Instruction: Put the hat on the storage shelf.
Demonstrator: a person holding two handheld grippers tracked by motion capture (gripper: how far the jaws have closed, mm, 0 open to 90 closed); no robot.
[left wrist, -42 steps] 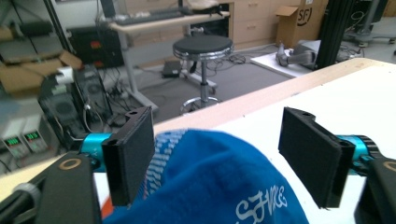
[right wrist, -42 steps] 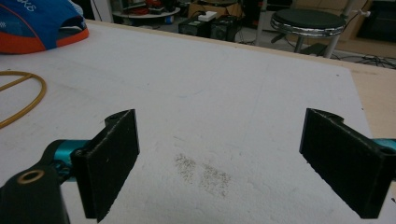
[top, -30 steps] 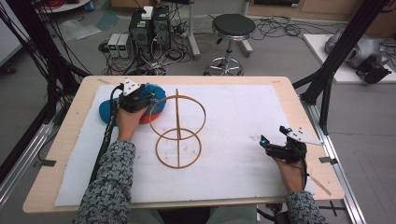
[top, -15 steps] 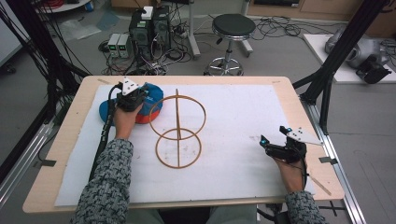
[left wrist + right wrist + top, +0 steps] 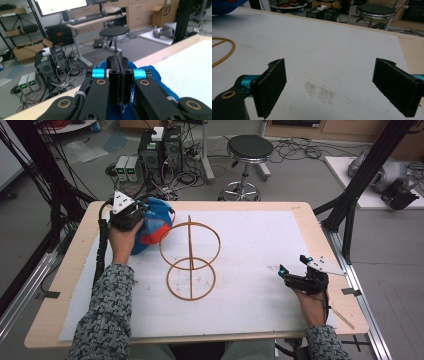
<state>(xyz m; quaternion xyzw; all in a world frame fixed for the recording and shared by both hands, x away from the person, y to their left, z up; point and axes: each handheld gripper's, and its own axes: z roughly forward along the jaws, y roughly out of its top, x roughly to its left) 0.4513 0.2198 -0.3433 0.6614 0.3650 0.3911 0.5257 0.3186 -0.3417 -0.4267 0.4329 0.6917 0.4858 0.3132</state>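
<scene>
Your left gripper (image 5: 142, 209) sits at the far left of the wooden desk (image 5: 300, 215), raised over the blue fabric bag with the red-orange panel (image 5: 152, 227), which lies just beside your left hand (image 5: 122, 237) at the white sheet's (image 5: 250, 245) far left corner. In the left gripper view that gripper's (image 5: 119, 67) jaws are pressed flat together; the blue bag (image 5: 150, 72) shows right behind and under them, but you cannot tell from here whether any cloth is pinched between them. Just right of the bag, touching or nearly touching it, stands the thin tan wire frame of two rings joined by an upright rod (image 5: 190, 260): the lower ring lies flat on the sheet and the upper ring is held above it. Nothing sits inside either ring. Well apart to the right, your right gripper (image 5: 287, 275) rests low near the sheet's near right edge, pointing left towards the frame. The right gripper view shows what the high view is too small to tell: your right gripper's (image 5: 329, 87) jaws are spread wide apart with bare white sheet (image 5: 324, 50) and a faint grey smudge (image 5: 319, 92) between them, an arc of the tan ring (image 5: 224, 51) at far left. Beyond the desk stand a black round stool (image 5: 249, 150) and computer towers (image 5: 160, 147) on the floor.
</scene>
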